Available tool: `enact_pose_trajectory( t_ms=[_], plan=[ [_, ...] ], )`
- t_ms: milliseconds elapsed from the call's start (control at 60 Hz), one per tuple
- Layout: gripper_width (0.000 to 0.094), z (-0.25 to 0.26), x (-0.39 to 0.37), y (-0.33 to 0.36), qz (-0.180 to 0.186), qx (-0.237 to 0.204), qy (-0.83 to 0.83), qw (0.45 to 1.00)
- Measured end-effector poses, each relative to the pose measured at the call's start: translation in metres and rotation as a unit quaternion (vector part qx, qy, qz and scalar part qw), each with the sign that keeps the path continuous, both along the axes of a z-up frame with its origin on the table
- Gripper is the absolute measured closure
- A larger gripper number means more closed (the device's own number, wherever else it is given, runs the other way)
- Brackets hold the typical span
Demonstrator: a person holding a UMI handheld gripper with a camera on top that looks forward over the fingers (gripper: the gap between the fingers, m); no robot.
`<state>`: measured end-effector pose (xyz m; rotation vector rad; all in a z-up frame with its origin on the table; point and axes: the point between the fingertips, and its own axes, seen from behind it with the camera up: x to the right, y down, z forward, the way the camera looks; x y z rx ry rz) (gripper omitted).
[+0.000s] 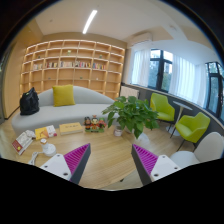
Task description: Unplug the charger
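The gripper (112,160) hangs above a light wooden table (105,150) with its two fingers spread wide and nothing between them; the purple pads (77,158) face each other across bare tabletop. Just ahead of the fingers, at about twelve o'clock, a leafy green potted plant (130,113) stands on the table. To its left, near eleven o'clock, sit a few small colourful items (94,123) too small to make out, then a flat tan box (71,128), and farther round toward ten o'clock some books or cards (34,134) lie spread out. Close beside the left finger, at nine o'clock, there is a small white object (47,150) on the table edge; whether this is the charger I cannot tell, and no charger or cable shows plainly anywhere. Beyond the table a pale sofa (70,110) curves along the back, with a yellow cushion (63,95) and a dark bag (29,101) resting on it. Behind the sofa a tall wooden bookshelf (75,65) covers the wall. At two o'clock two lime-green chairs (190,127) stand near large windows (165,68), and a long ceiling light (90,20) glows overhead.
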<state>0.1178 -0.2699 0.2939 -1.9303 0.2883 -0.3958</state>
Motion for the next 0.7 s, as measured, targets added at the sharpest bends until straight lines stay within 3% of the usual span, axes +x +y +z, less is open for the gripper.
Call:
enact_pose_trajectory(
  t_ms=[233, 367, 550, 700],
  plan=[
    [0.0083, -0.047, -0.004, 0.006, 0.002, -0.031, 0.008, 1.000],
    [0.0082, -0.098, -0.036, 0.019, 0.025, -0.058, 0.020, 0.998],
    [0.0081, -0.174, -0.135, 0.044, 0.114, -0.096, 0.049, 0.988],
    [0.0081, -0.208, -0.232, 0.087, 0.187, -0.087, 0.083, 0.975]
  ],
)
